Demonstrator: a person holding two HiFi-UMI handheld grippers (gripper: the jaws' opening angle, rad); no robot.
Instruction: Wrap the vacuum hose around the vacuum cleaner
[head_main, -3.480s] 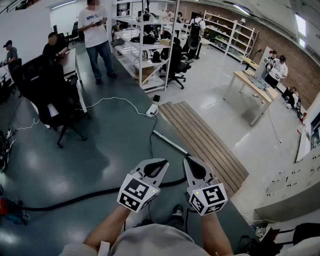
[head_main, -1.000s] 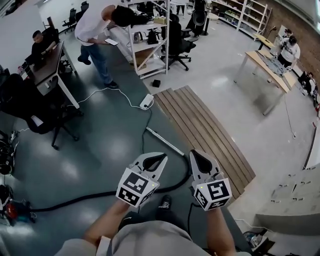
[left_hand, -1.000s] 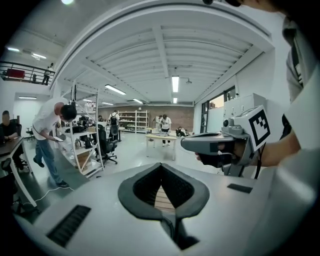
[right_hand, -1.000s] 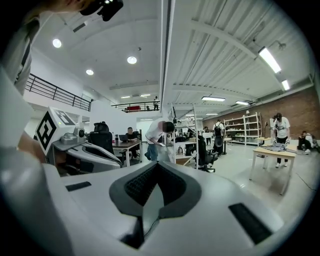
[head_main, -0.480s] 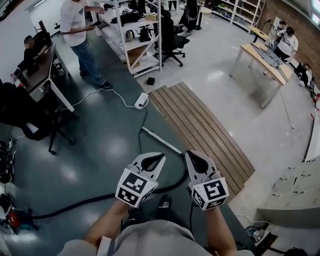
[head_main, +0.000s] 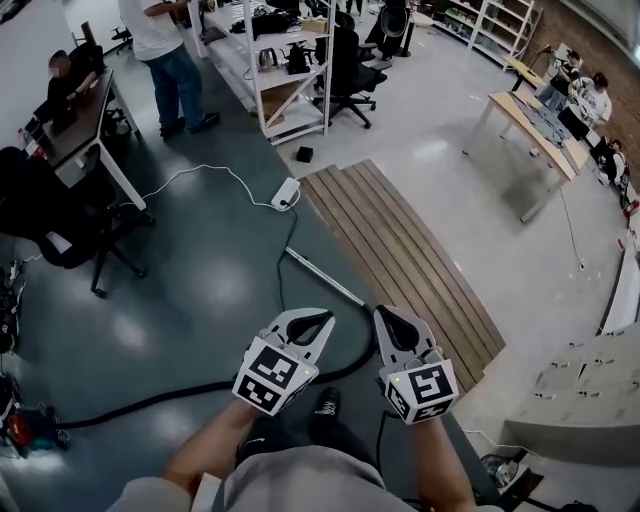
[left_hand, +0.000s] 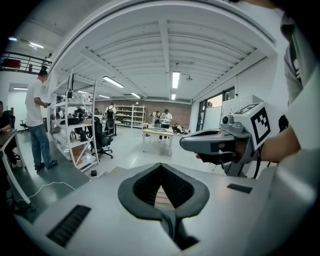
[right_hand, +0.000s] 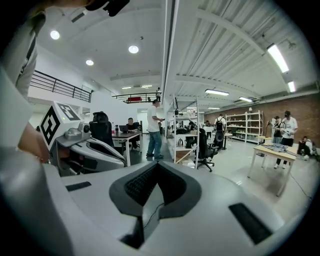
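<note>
While the view has crept forward a bit over the last second, not much else changed. The vacuum hose (head_main: 150, 398) still lies on the floor, curling under my hands. The left gripper (head_main: 322, 320) and right gripper (head_main: 386, 316) both have their jaws fully closed on nothing. So wrapping hasn't started; I reckon grabbing the hose comes first.

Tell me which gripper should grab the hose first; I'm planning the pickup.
Right, probably. The hose bends up toward the metal tube just beside the right gripper; the left gripper is farther from that bend. Both are shut, empty and above the floor.
</note>
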